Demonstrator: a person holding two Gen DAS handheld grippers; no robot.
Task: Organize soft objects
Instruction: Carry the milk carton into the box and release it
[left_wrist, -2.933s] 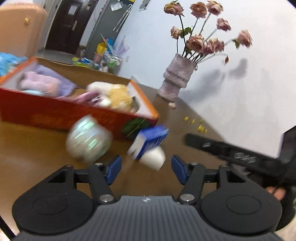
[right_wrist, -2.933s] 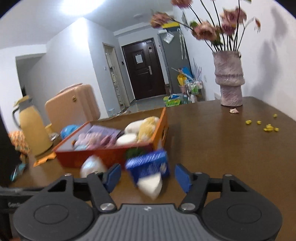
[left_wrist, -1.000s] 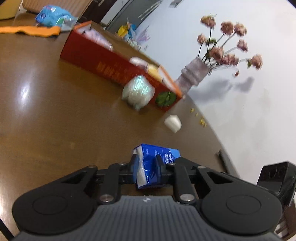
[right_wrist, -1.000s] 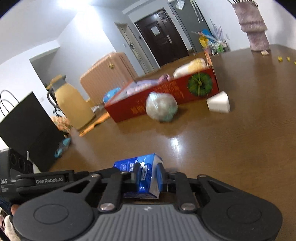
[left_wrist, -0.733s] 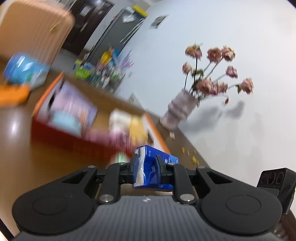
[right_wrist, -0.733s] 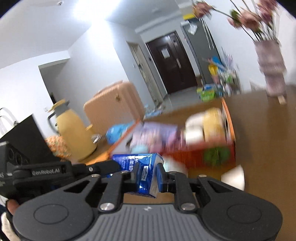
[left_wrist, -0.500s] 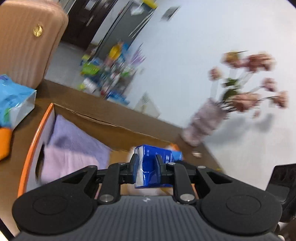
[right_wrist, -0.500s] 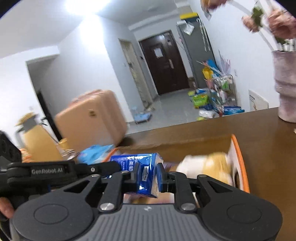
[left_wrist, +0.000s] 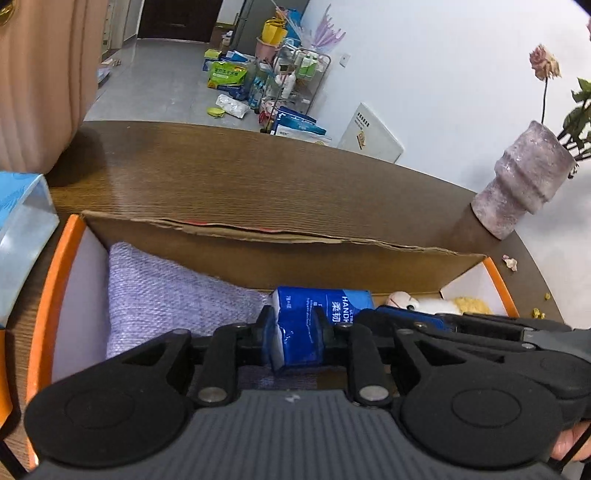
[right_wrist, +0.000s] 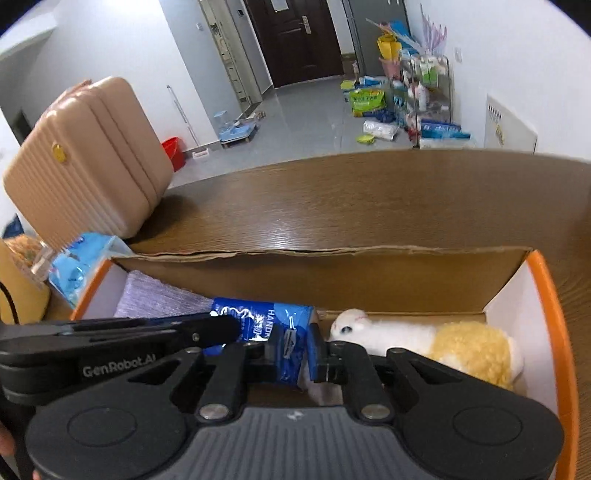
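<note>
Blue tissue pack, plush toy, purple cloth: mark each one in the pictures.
blue tissue pack (left_wrist: 295, 328), left wrist view, on its end face between the pads.
plush toy (right_wrist: 476, 349), right wrist view, on its yellow fleecy body.
purple cloth (left_wrist: 166, 295), left wrist view, on its bare middle.

Left tongs and right tongs angled downward, both clamped.

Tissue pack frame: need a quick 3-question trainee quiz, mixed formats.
1. True or false: both grippers clamp the blue tissue pack.
2. Multiple choice: the pack hangs over A) bare table, B) the orange-rimmed box, C) the floor.
3. Fill in: in the box, right of the pack, lies a white and yellow ____.

Key: 1 true, left gripper and right gripper; 2 B; 3 plush toy.
</note>
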